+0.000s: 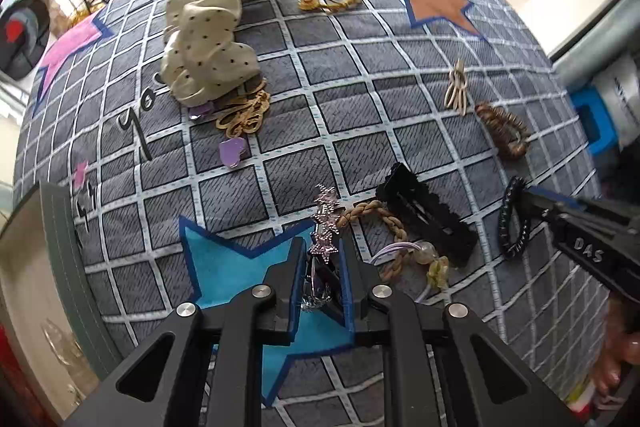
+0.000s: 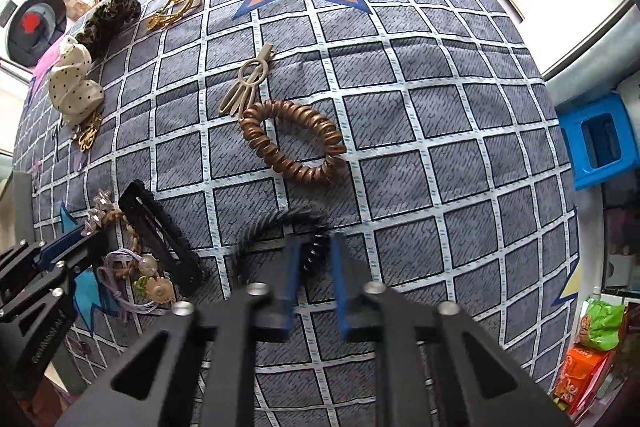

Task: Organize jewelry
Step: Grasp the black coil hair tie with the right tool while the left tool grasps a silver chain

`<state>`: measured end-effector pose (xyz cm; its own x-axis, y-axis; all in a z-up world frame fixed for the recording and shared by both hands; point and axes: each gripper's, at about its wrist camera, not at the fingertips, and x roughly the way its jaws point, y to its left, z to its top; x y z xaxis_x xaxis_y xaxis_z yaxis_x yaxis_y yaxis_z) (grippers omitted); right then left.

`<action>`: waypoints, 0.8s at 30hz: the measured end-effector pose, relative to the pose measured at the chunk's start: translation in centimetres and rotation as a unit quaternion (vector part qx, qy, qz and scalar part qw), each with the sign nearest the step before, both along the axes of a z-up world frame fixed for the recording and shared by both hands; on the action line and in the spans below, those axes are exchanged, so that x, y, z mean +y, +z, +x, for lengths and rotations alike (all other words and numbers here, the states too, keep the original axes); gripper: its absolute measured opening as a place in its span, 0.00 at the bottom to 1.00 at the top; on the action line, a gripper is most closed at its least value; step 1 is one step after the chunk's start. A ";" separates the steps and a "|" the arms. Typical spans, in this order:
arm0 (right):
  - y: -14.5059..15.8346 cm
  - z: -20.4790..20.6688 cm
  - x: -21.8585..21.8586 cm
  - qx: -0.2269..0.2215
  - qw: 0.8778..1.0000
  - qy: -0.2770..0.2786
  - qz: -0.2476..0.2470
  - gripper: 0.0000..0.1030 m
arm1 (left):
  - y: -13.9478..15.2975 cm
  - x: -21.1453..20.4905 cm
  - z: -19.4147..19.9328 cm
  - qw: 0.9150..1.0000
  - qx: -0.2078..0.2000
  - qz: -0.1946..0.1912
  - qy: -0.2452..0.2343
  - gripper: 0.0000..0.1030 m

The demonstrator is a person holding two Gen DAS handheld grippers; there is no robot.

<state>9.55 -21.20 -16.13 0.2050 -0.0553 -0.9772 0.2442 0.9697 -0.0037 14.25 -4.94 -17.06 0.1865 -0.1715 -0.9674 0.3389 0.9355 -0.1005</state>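
We have the left gripper (image 1: 320, 259) closed on a silver star hair clip (image 1: 326, 223), low in the left wrist frame over the blue star of the checked cloth (image 1: 360, 75). The right gripper (image 2: 314, 259) has its fingers set around a black coil hair tie (image 2: 314, 255), low centre of the right wrist frame; we cannot tell whether they are pinching it yet. We judge it best to grip firmly, then lift straight up, clear of the black snap clip (image 2: 160, 239) just beside it.
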 end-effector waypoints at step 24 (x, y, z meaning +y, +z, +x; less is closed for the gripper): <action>3.8 -5.5 -2.3 -0.023 0.998 0.003 0.066 0.10 | 2.0 4.1 -2.6 0.997 0.009 -0.018 0.068 0.34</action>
<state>4.07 -23.54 -12.32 0.2503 0.0744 -0.9653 0.2348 0.9626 0.1351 11.66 -0.79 -15.06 0.1940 -0.1801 -0.9643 0.2065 0.9685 -0.1393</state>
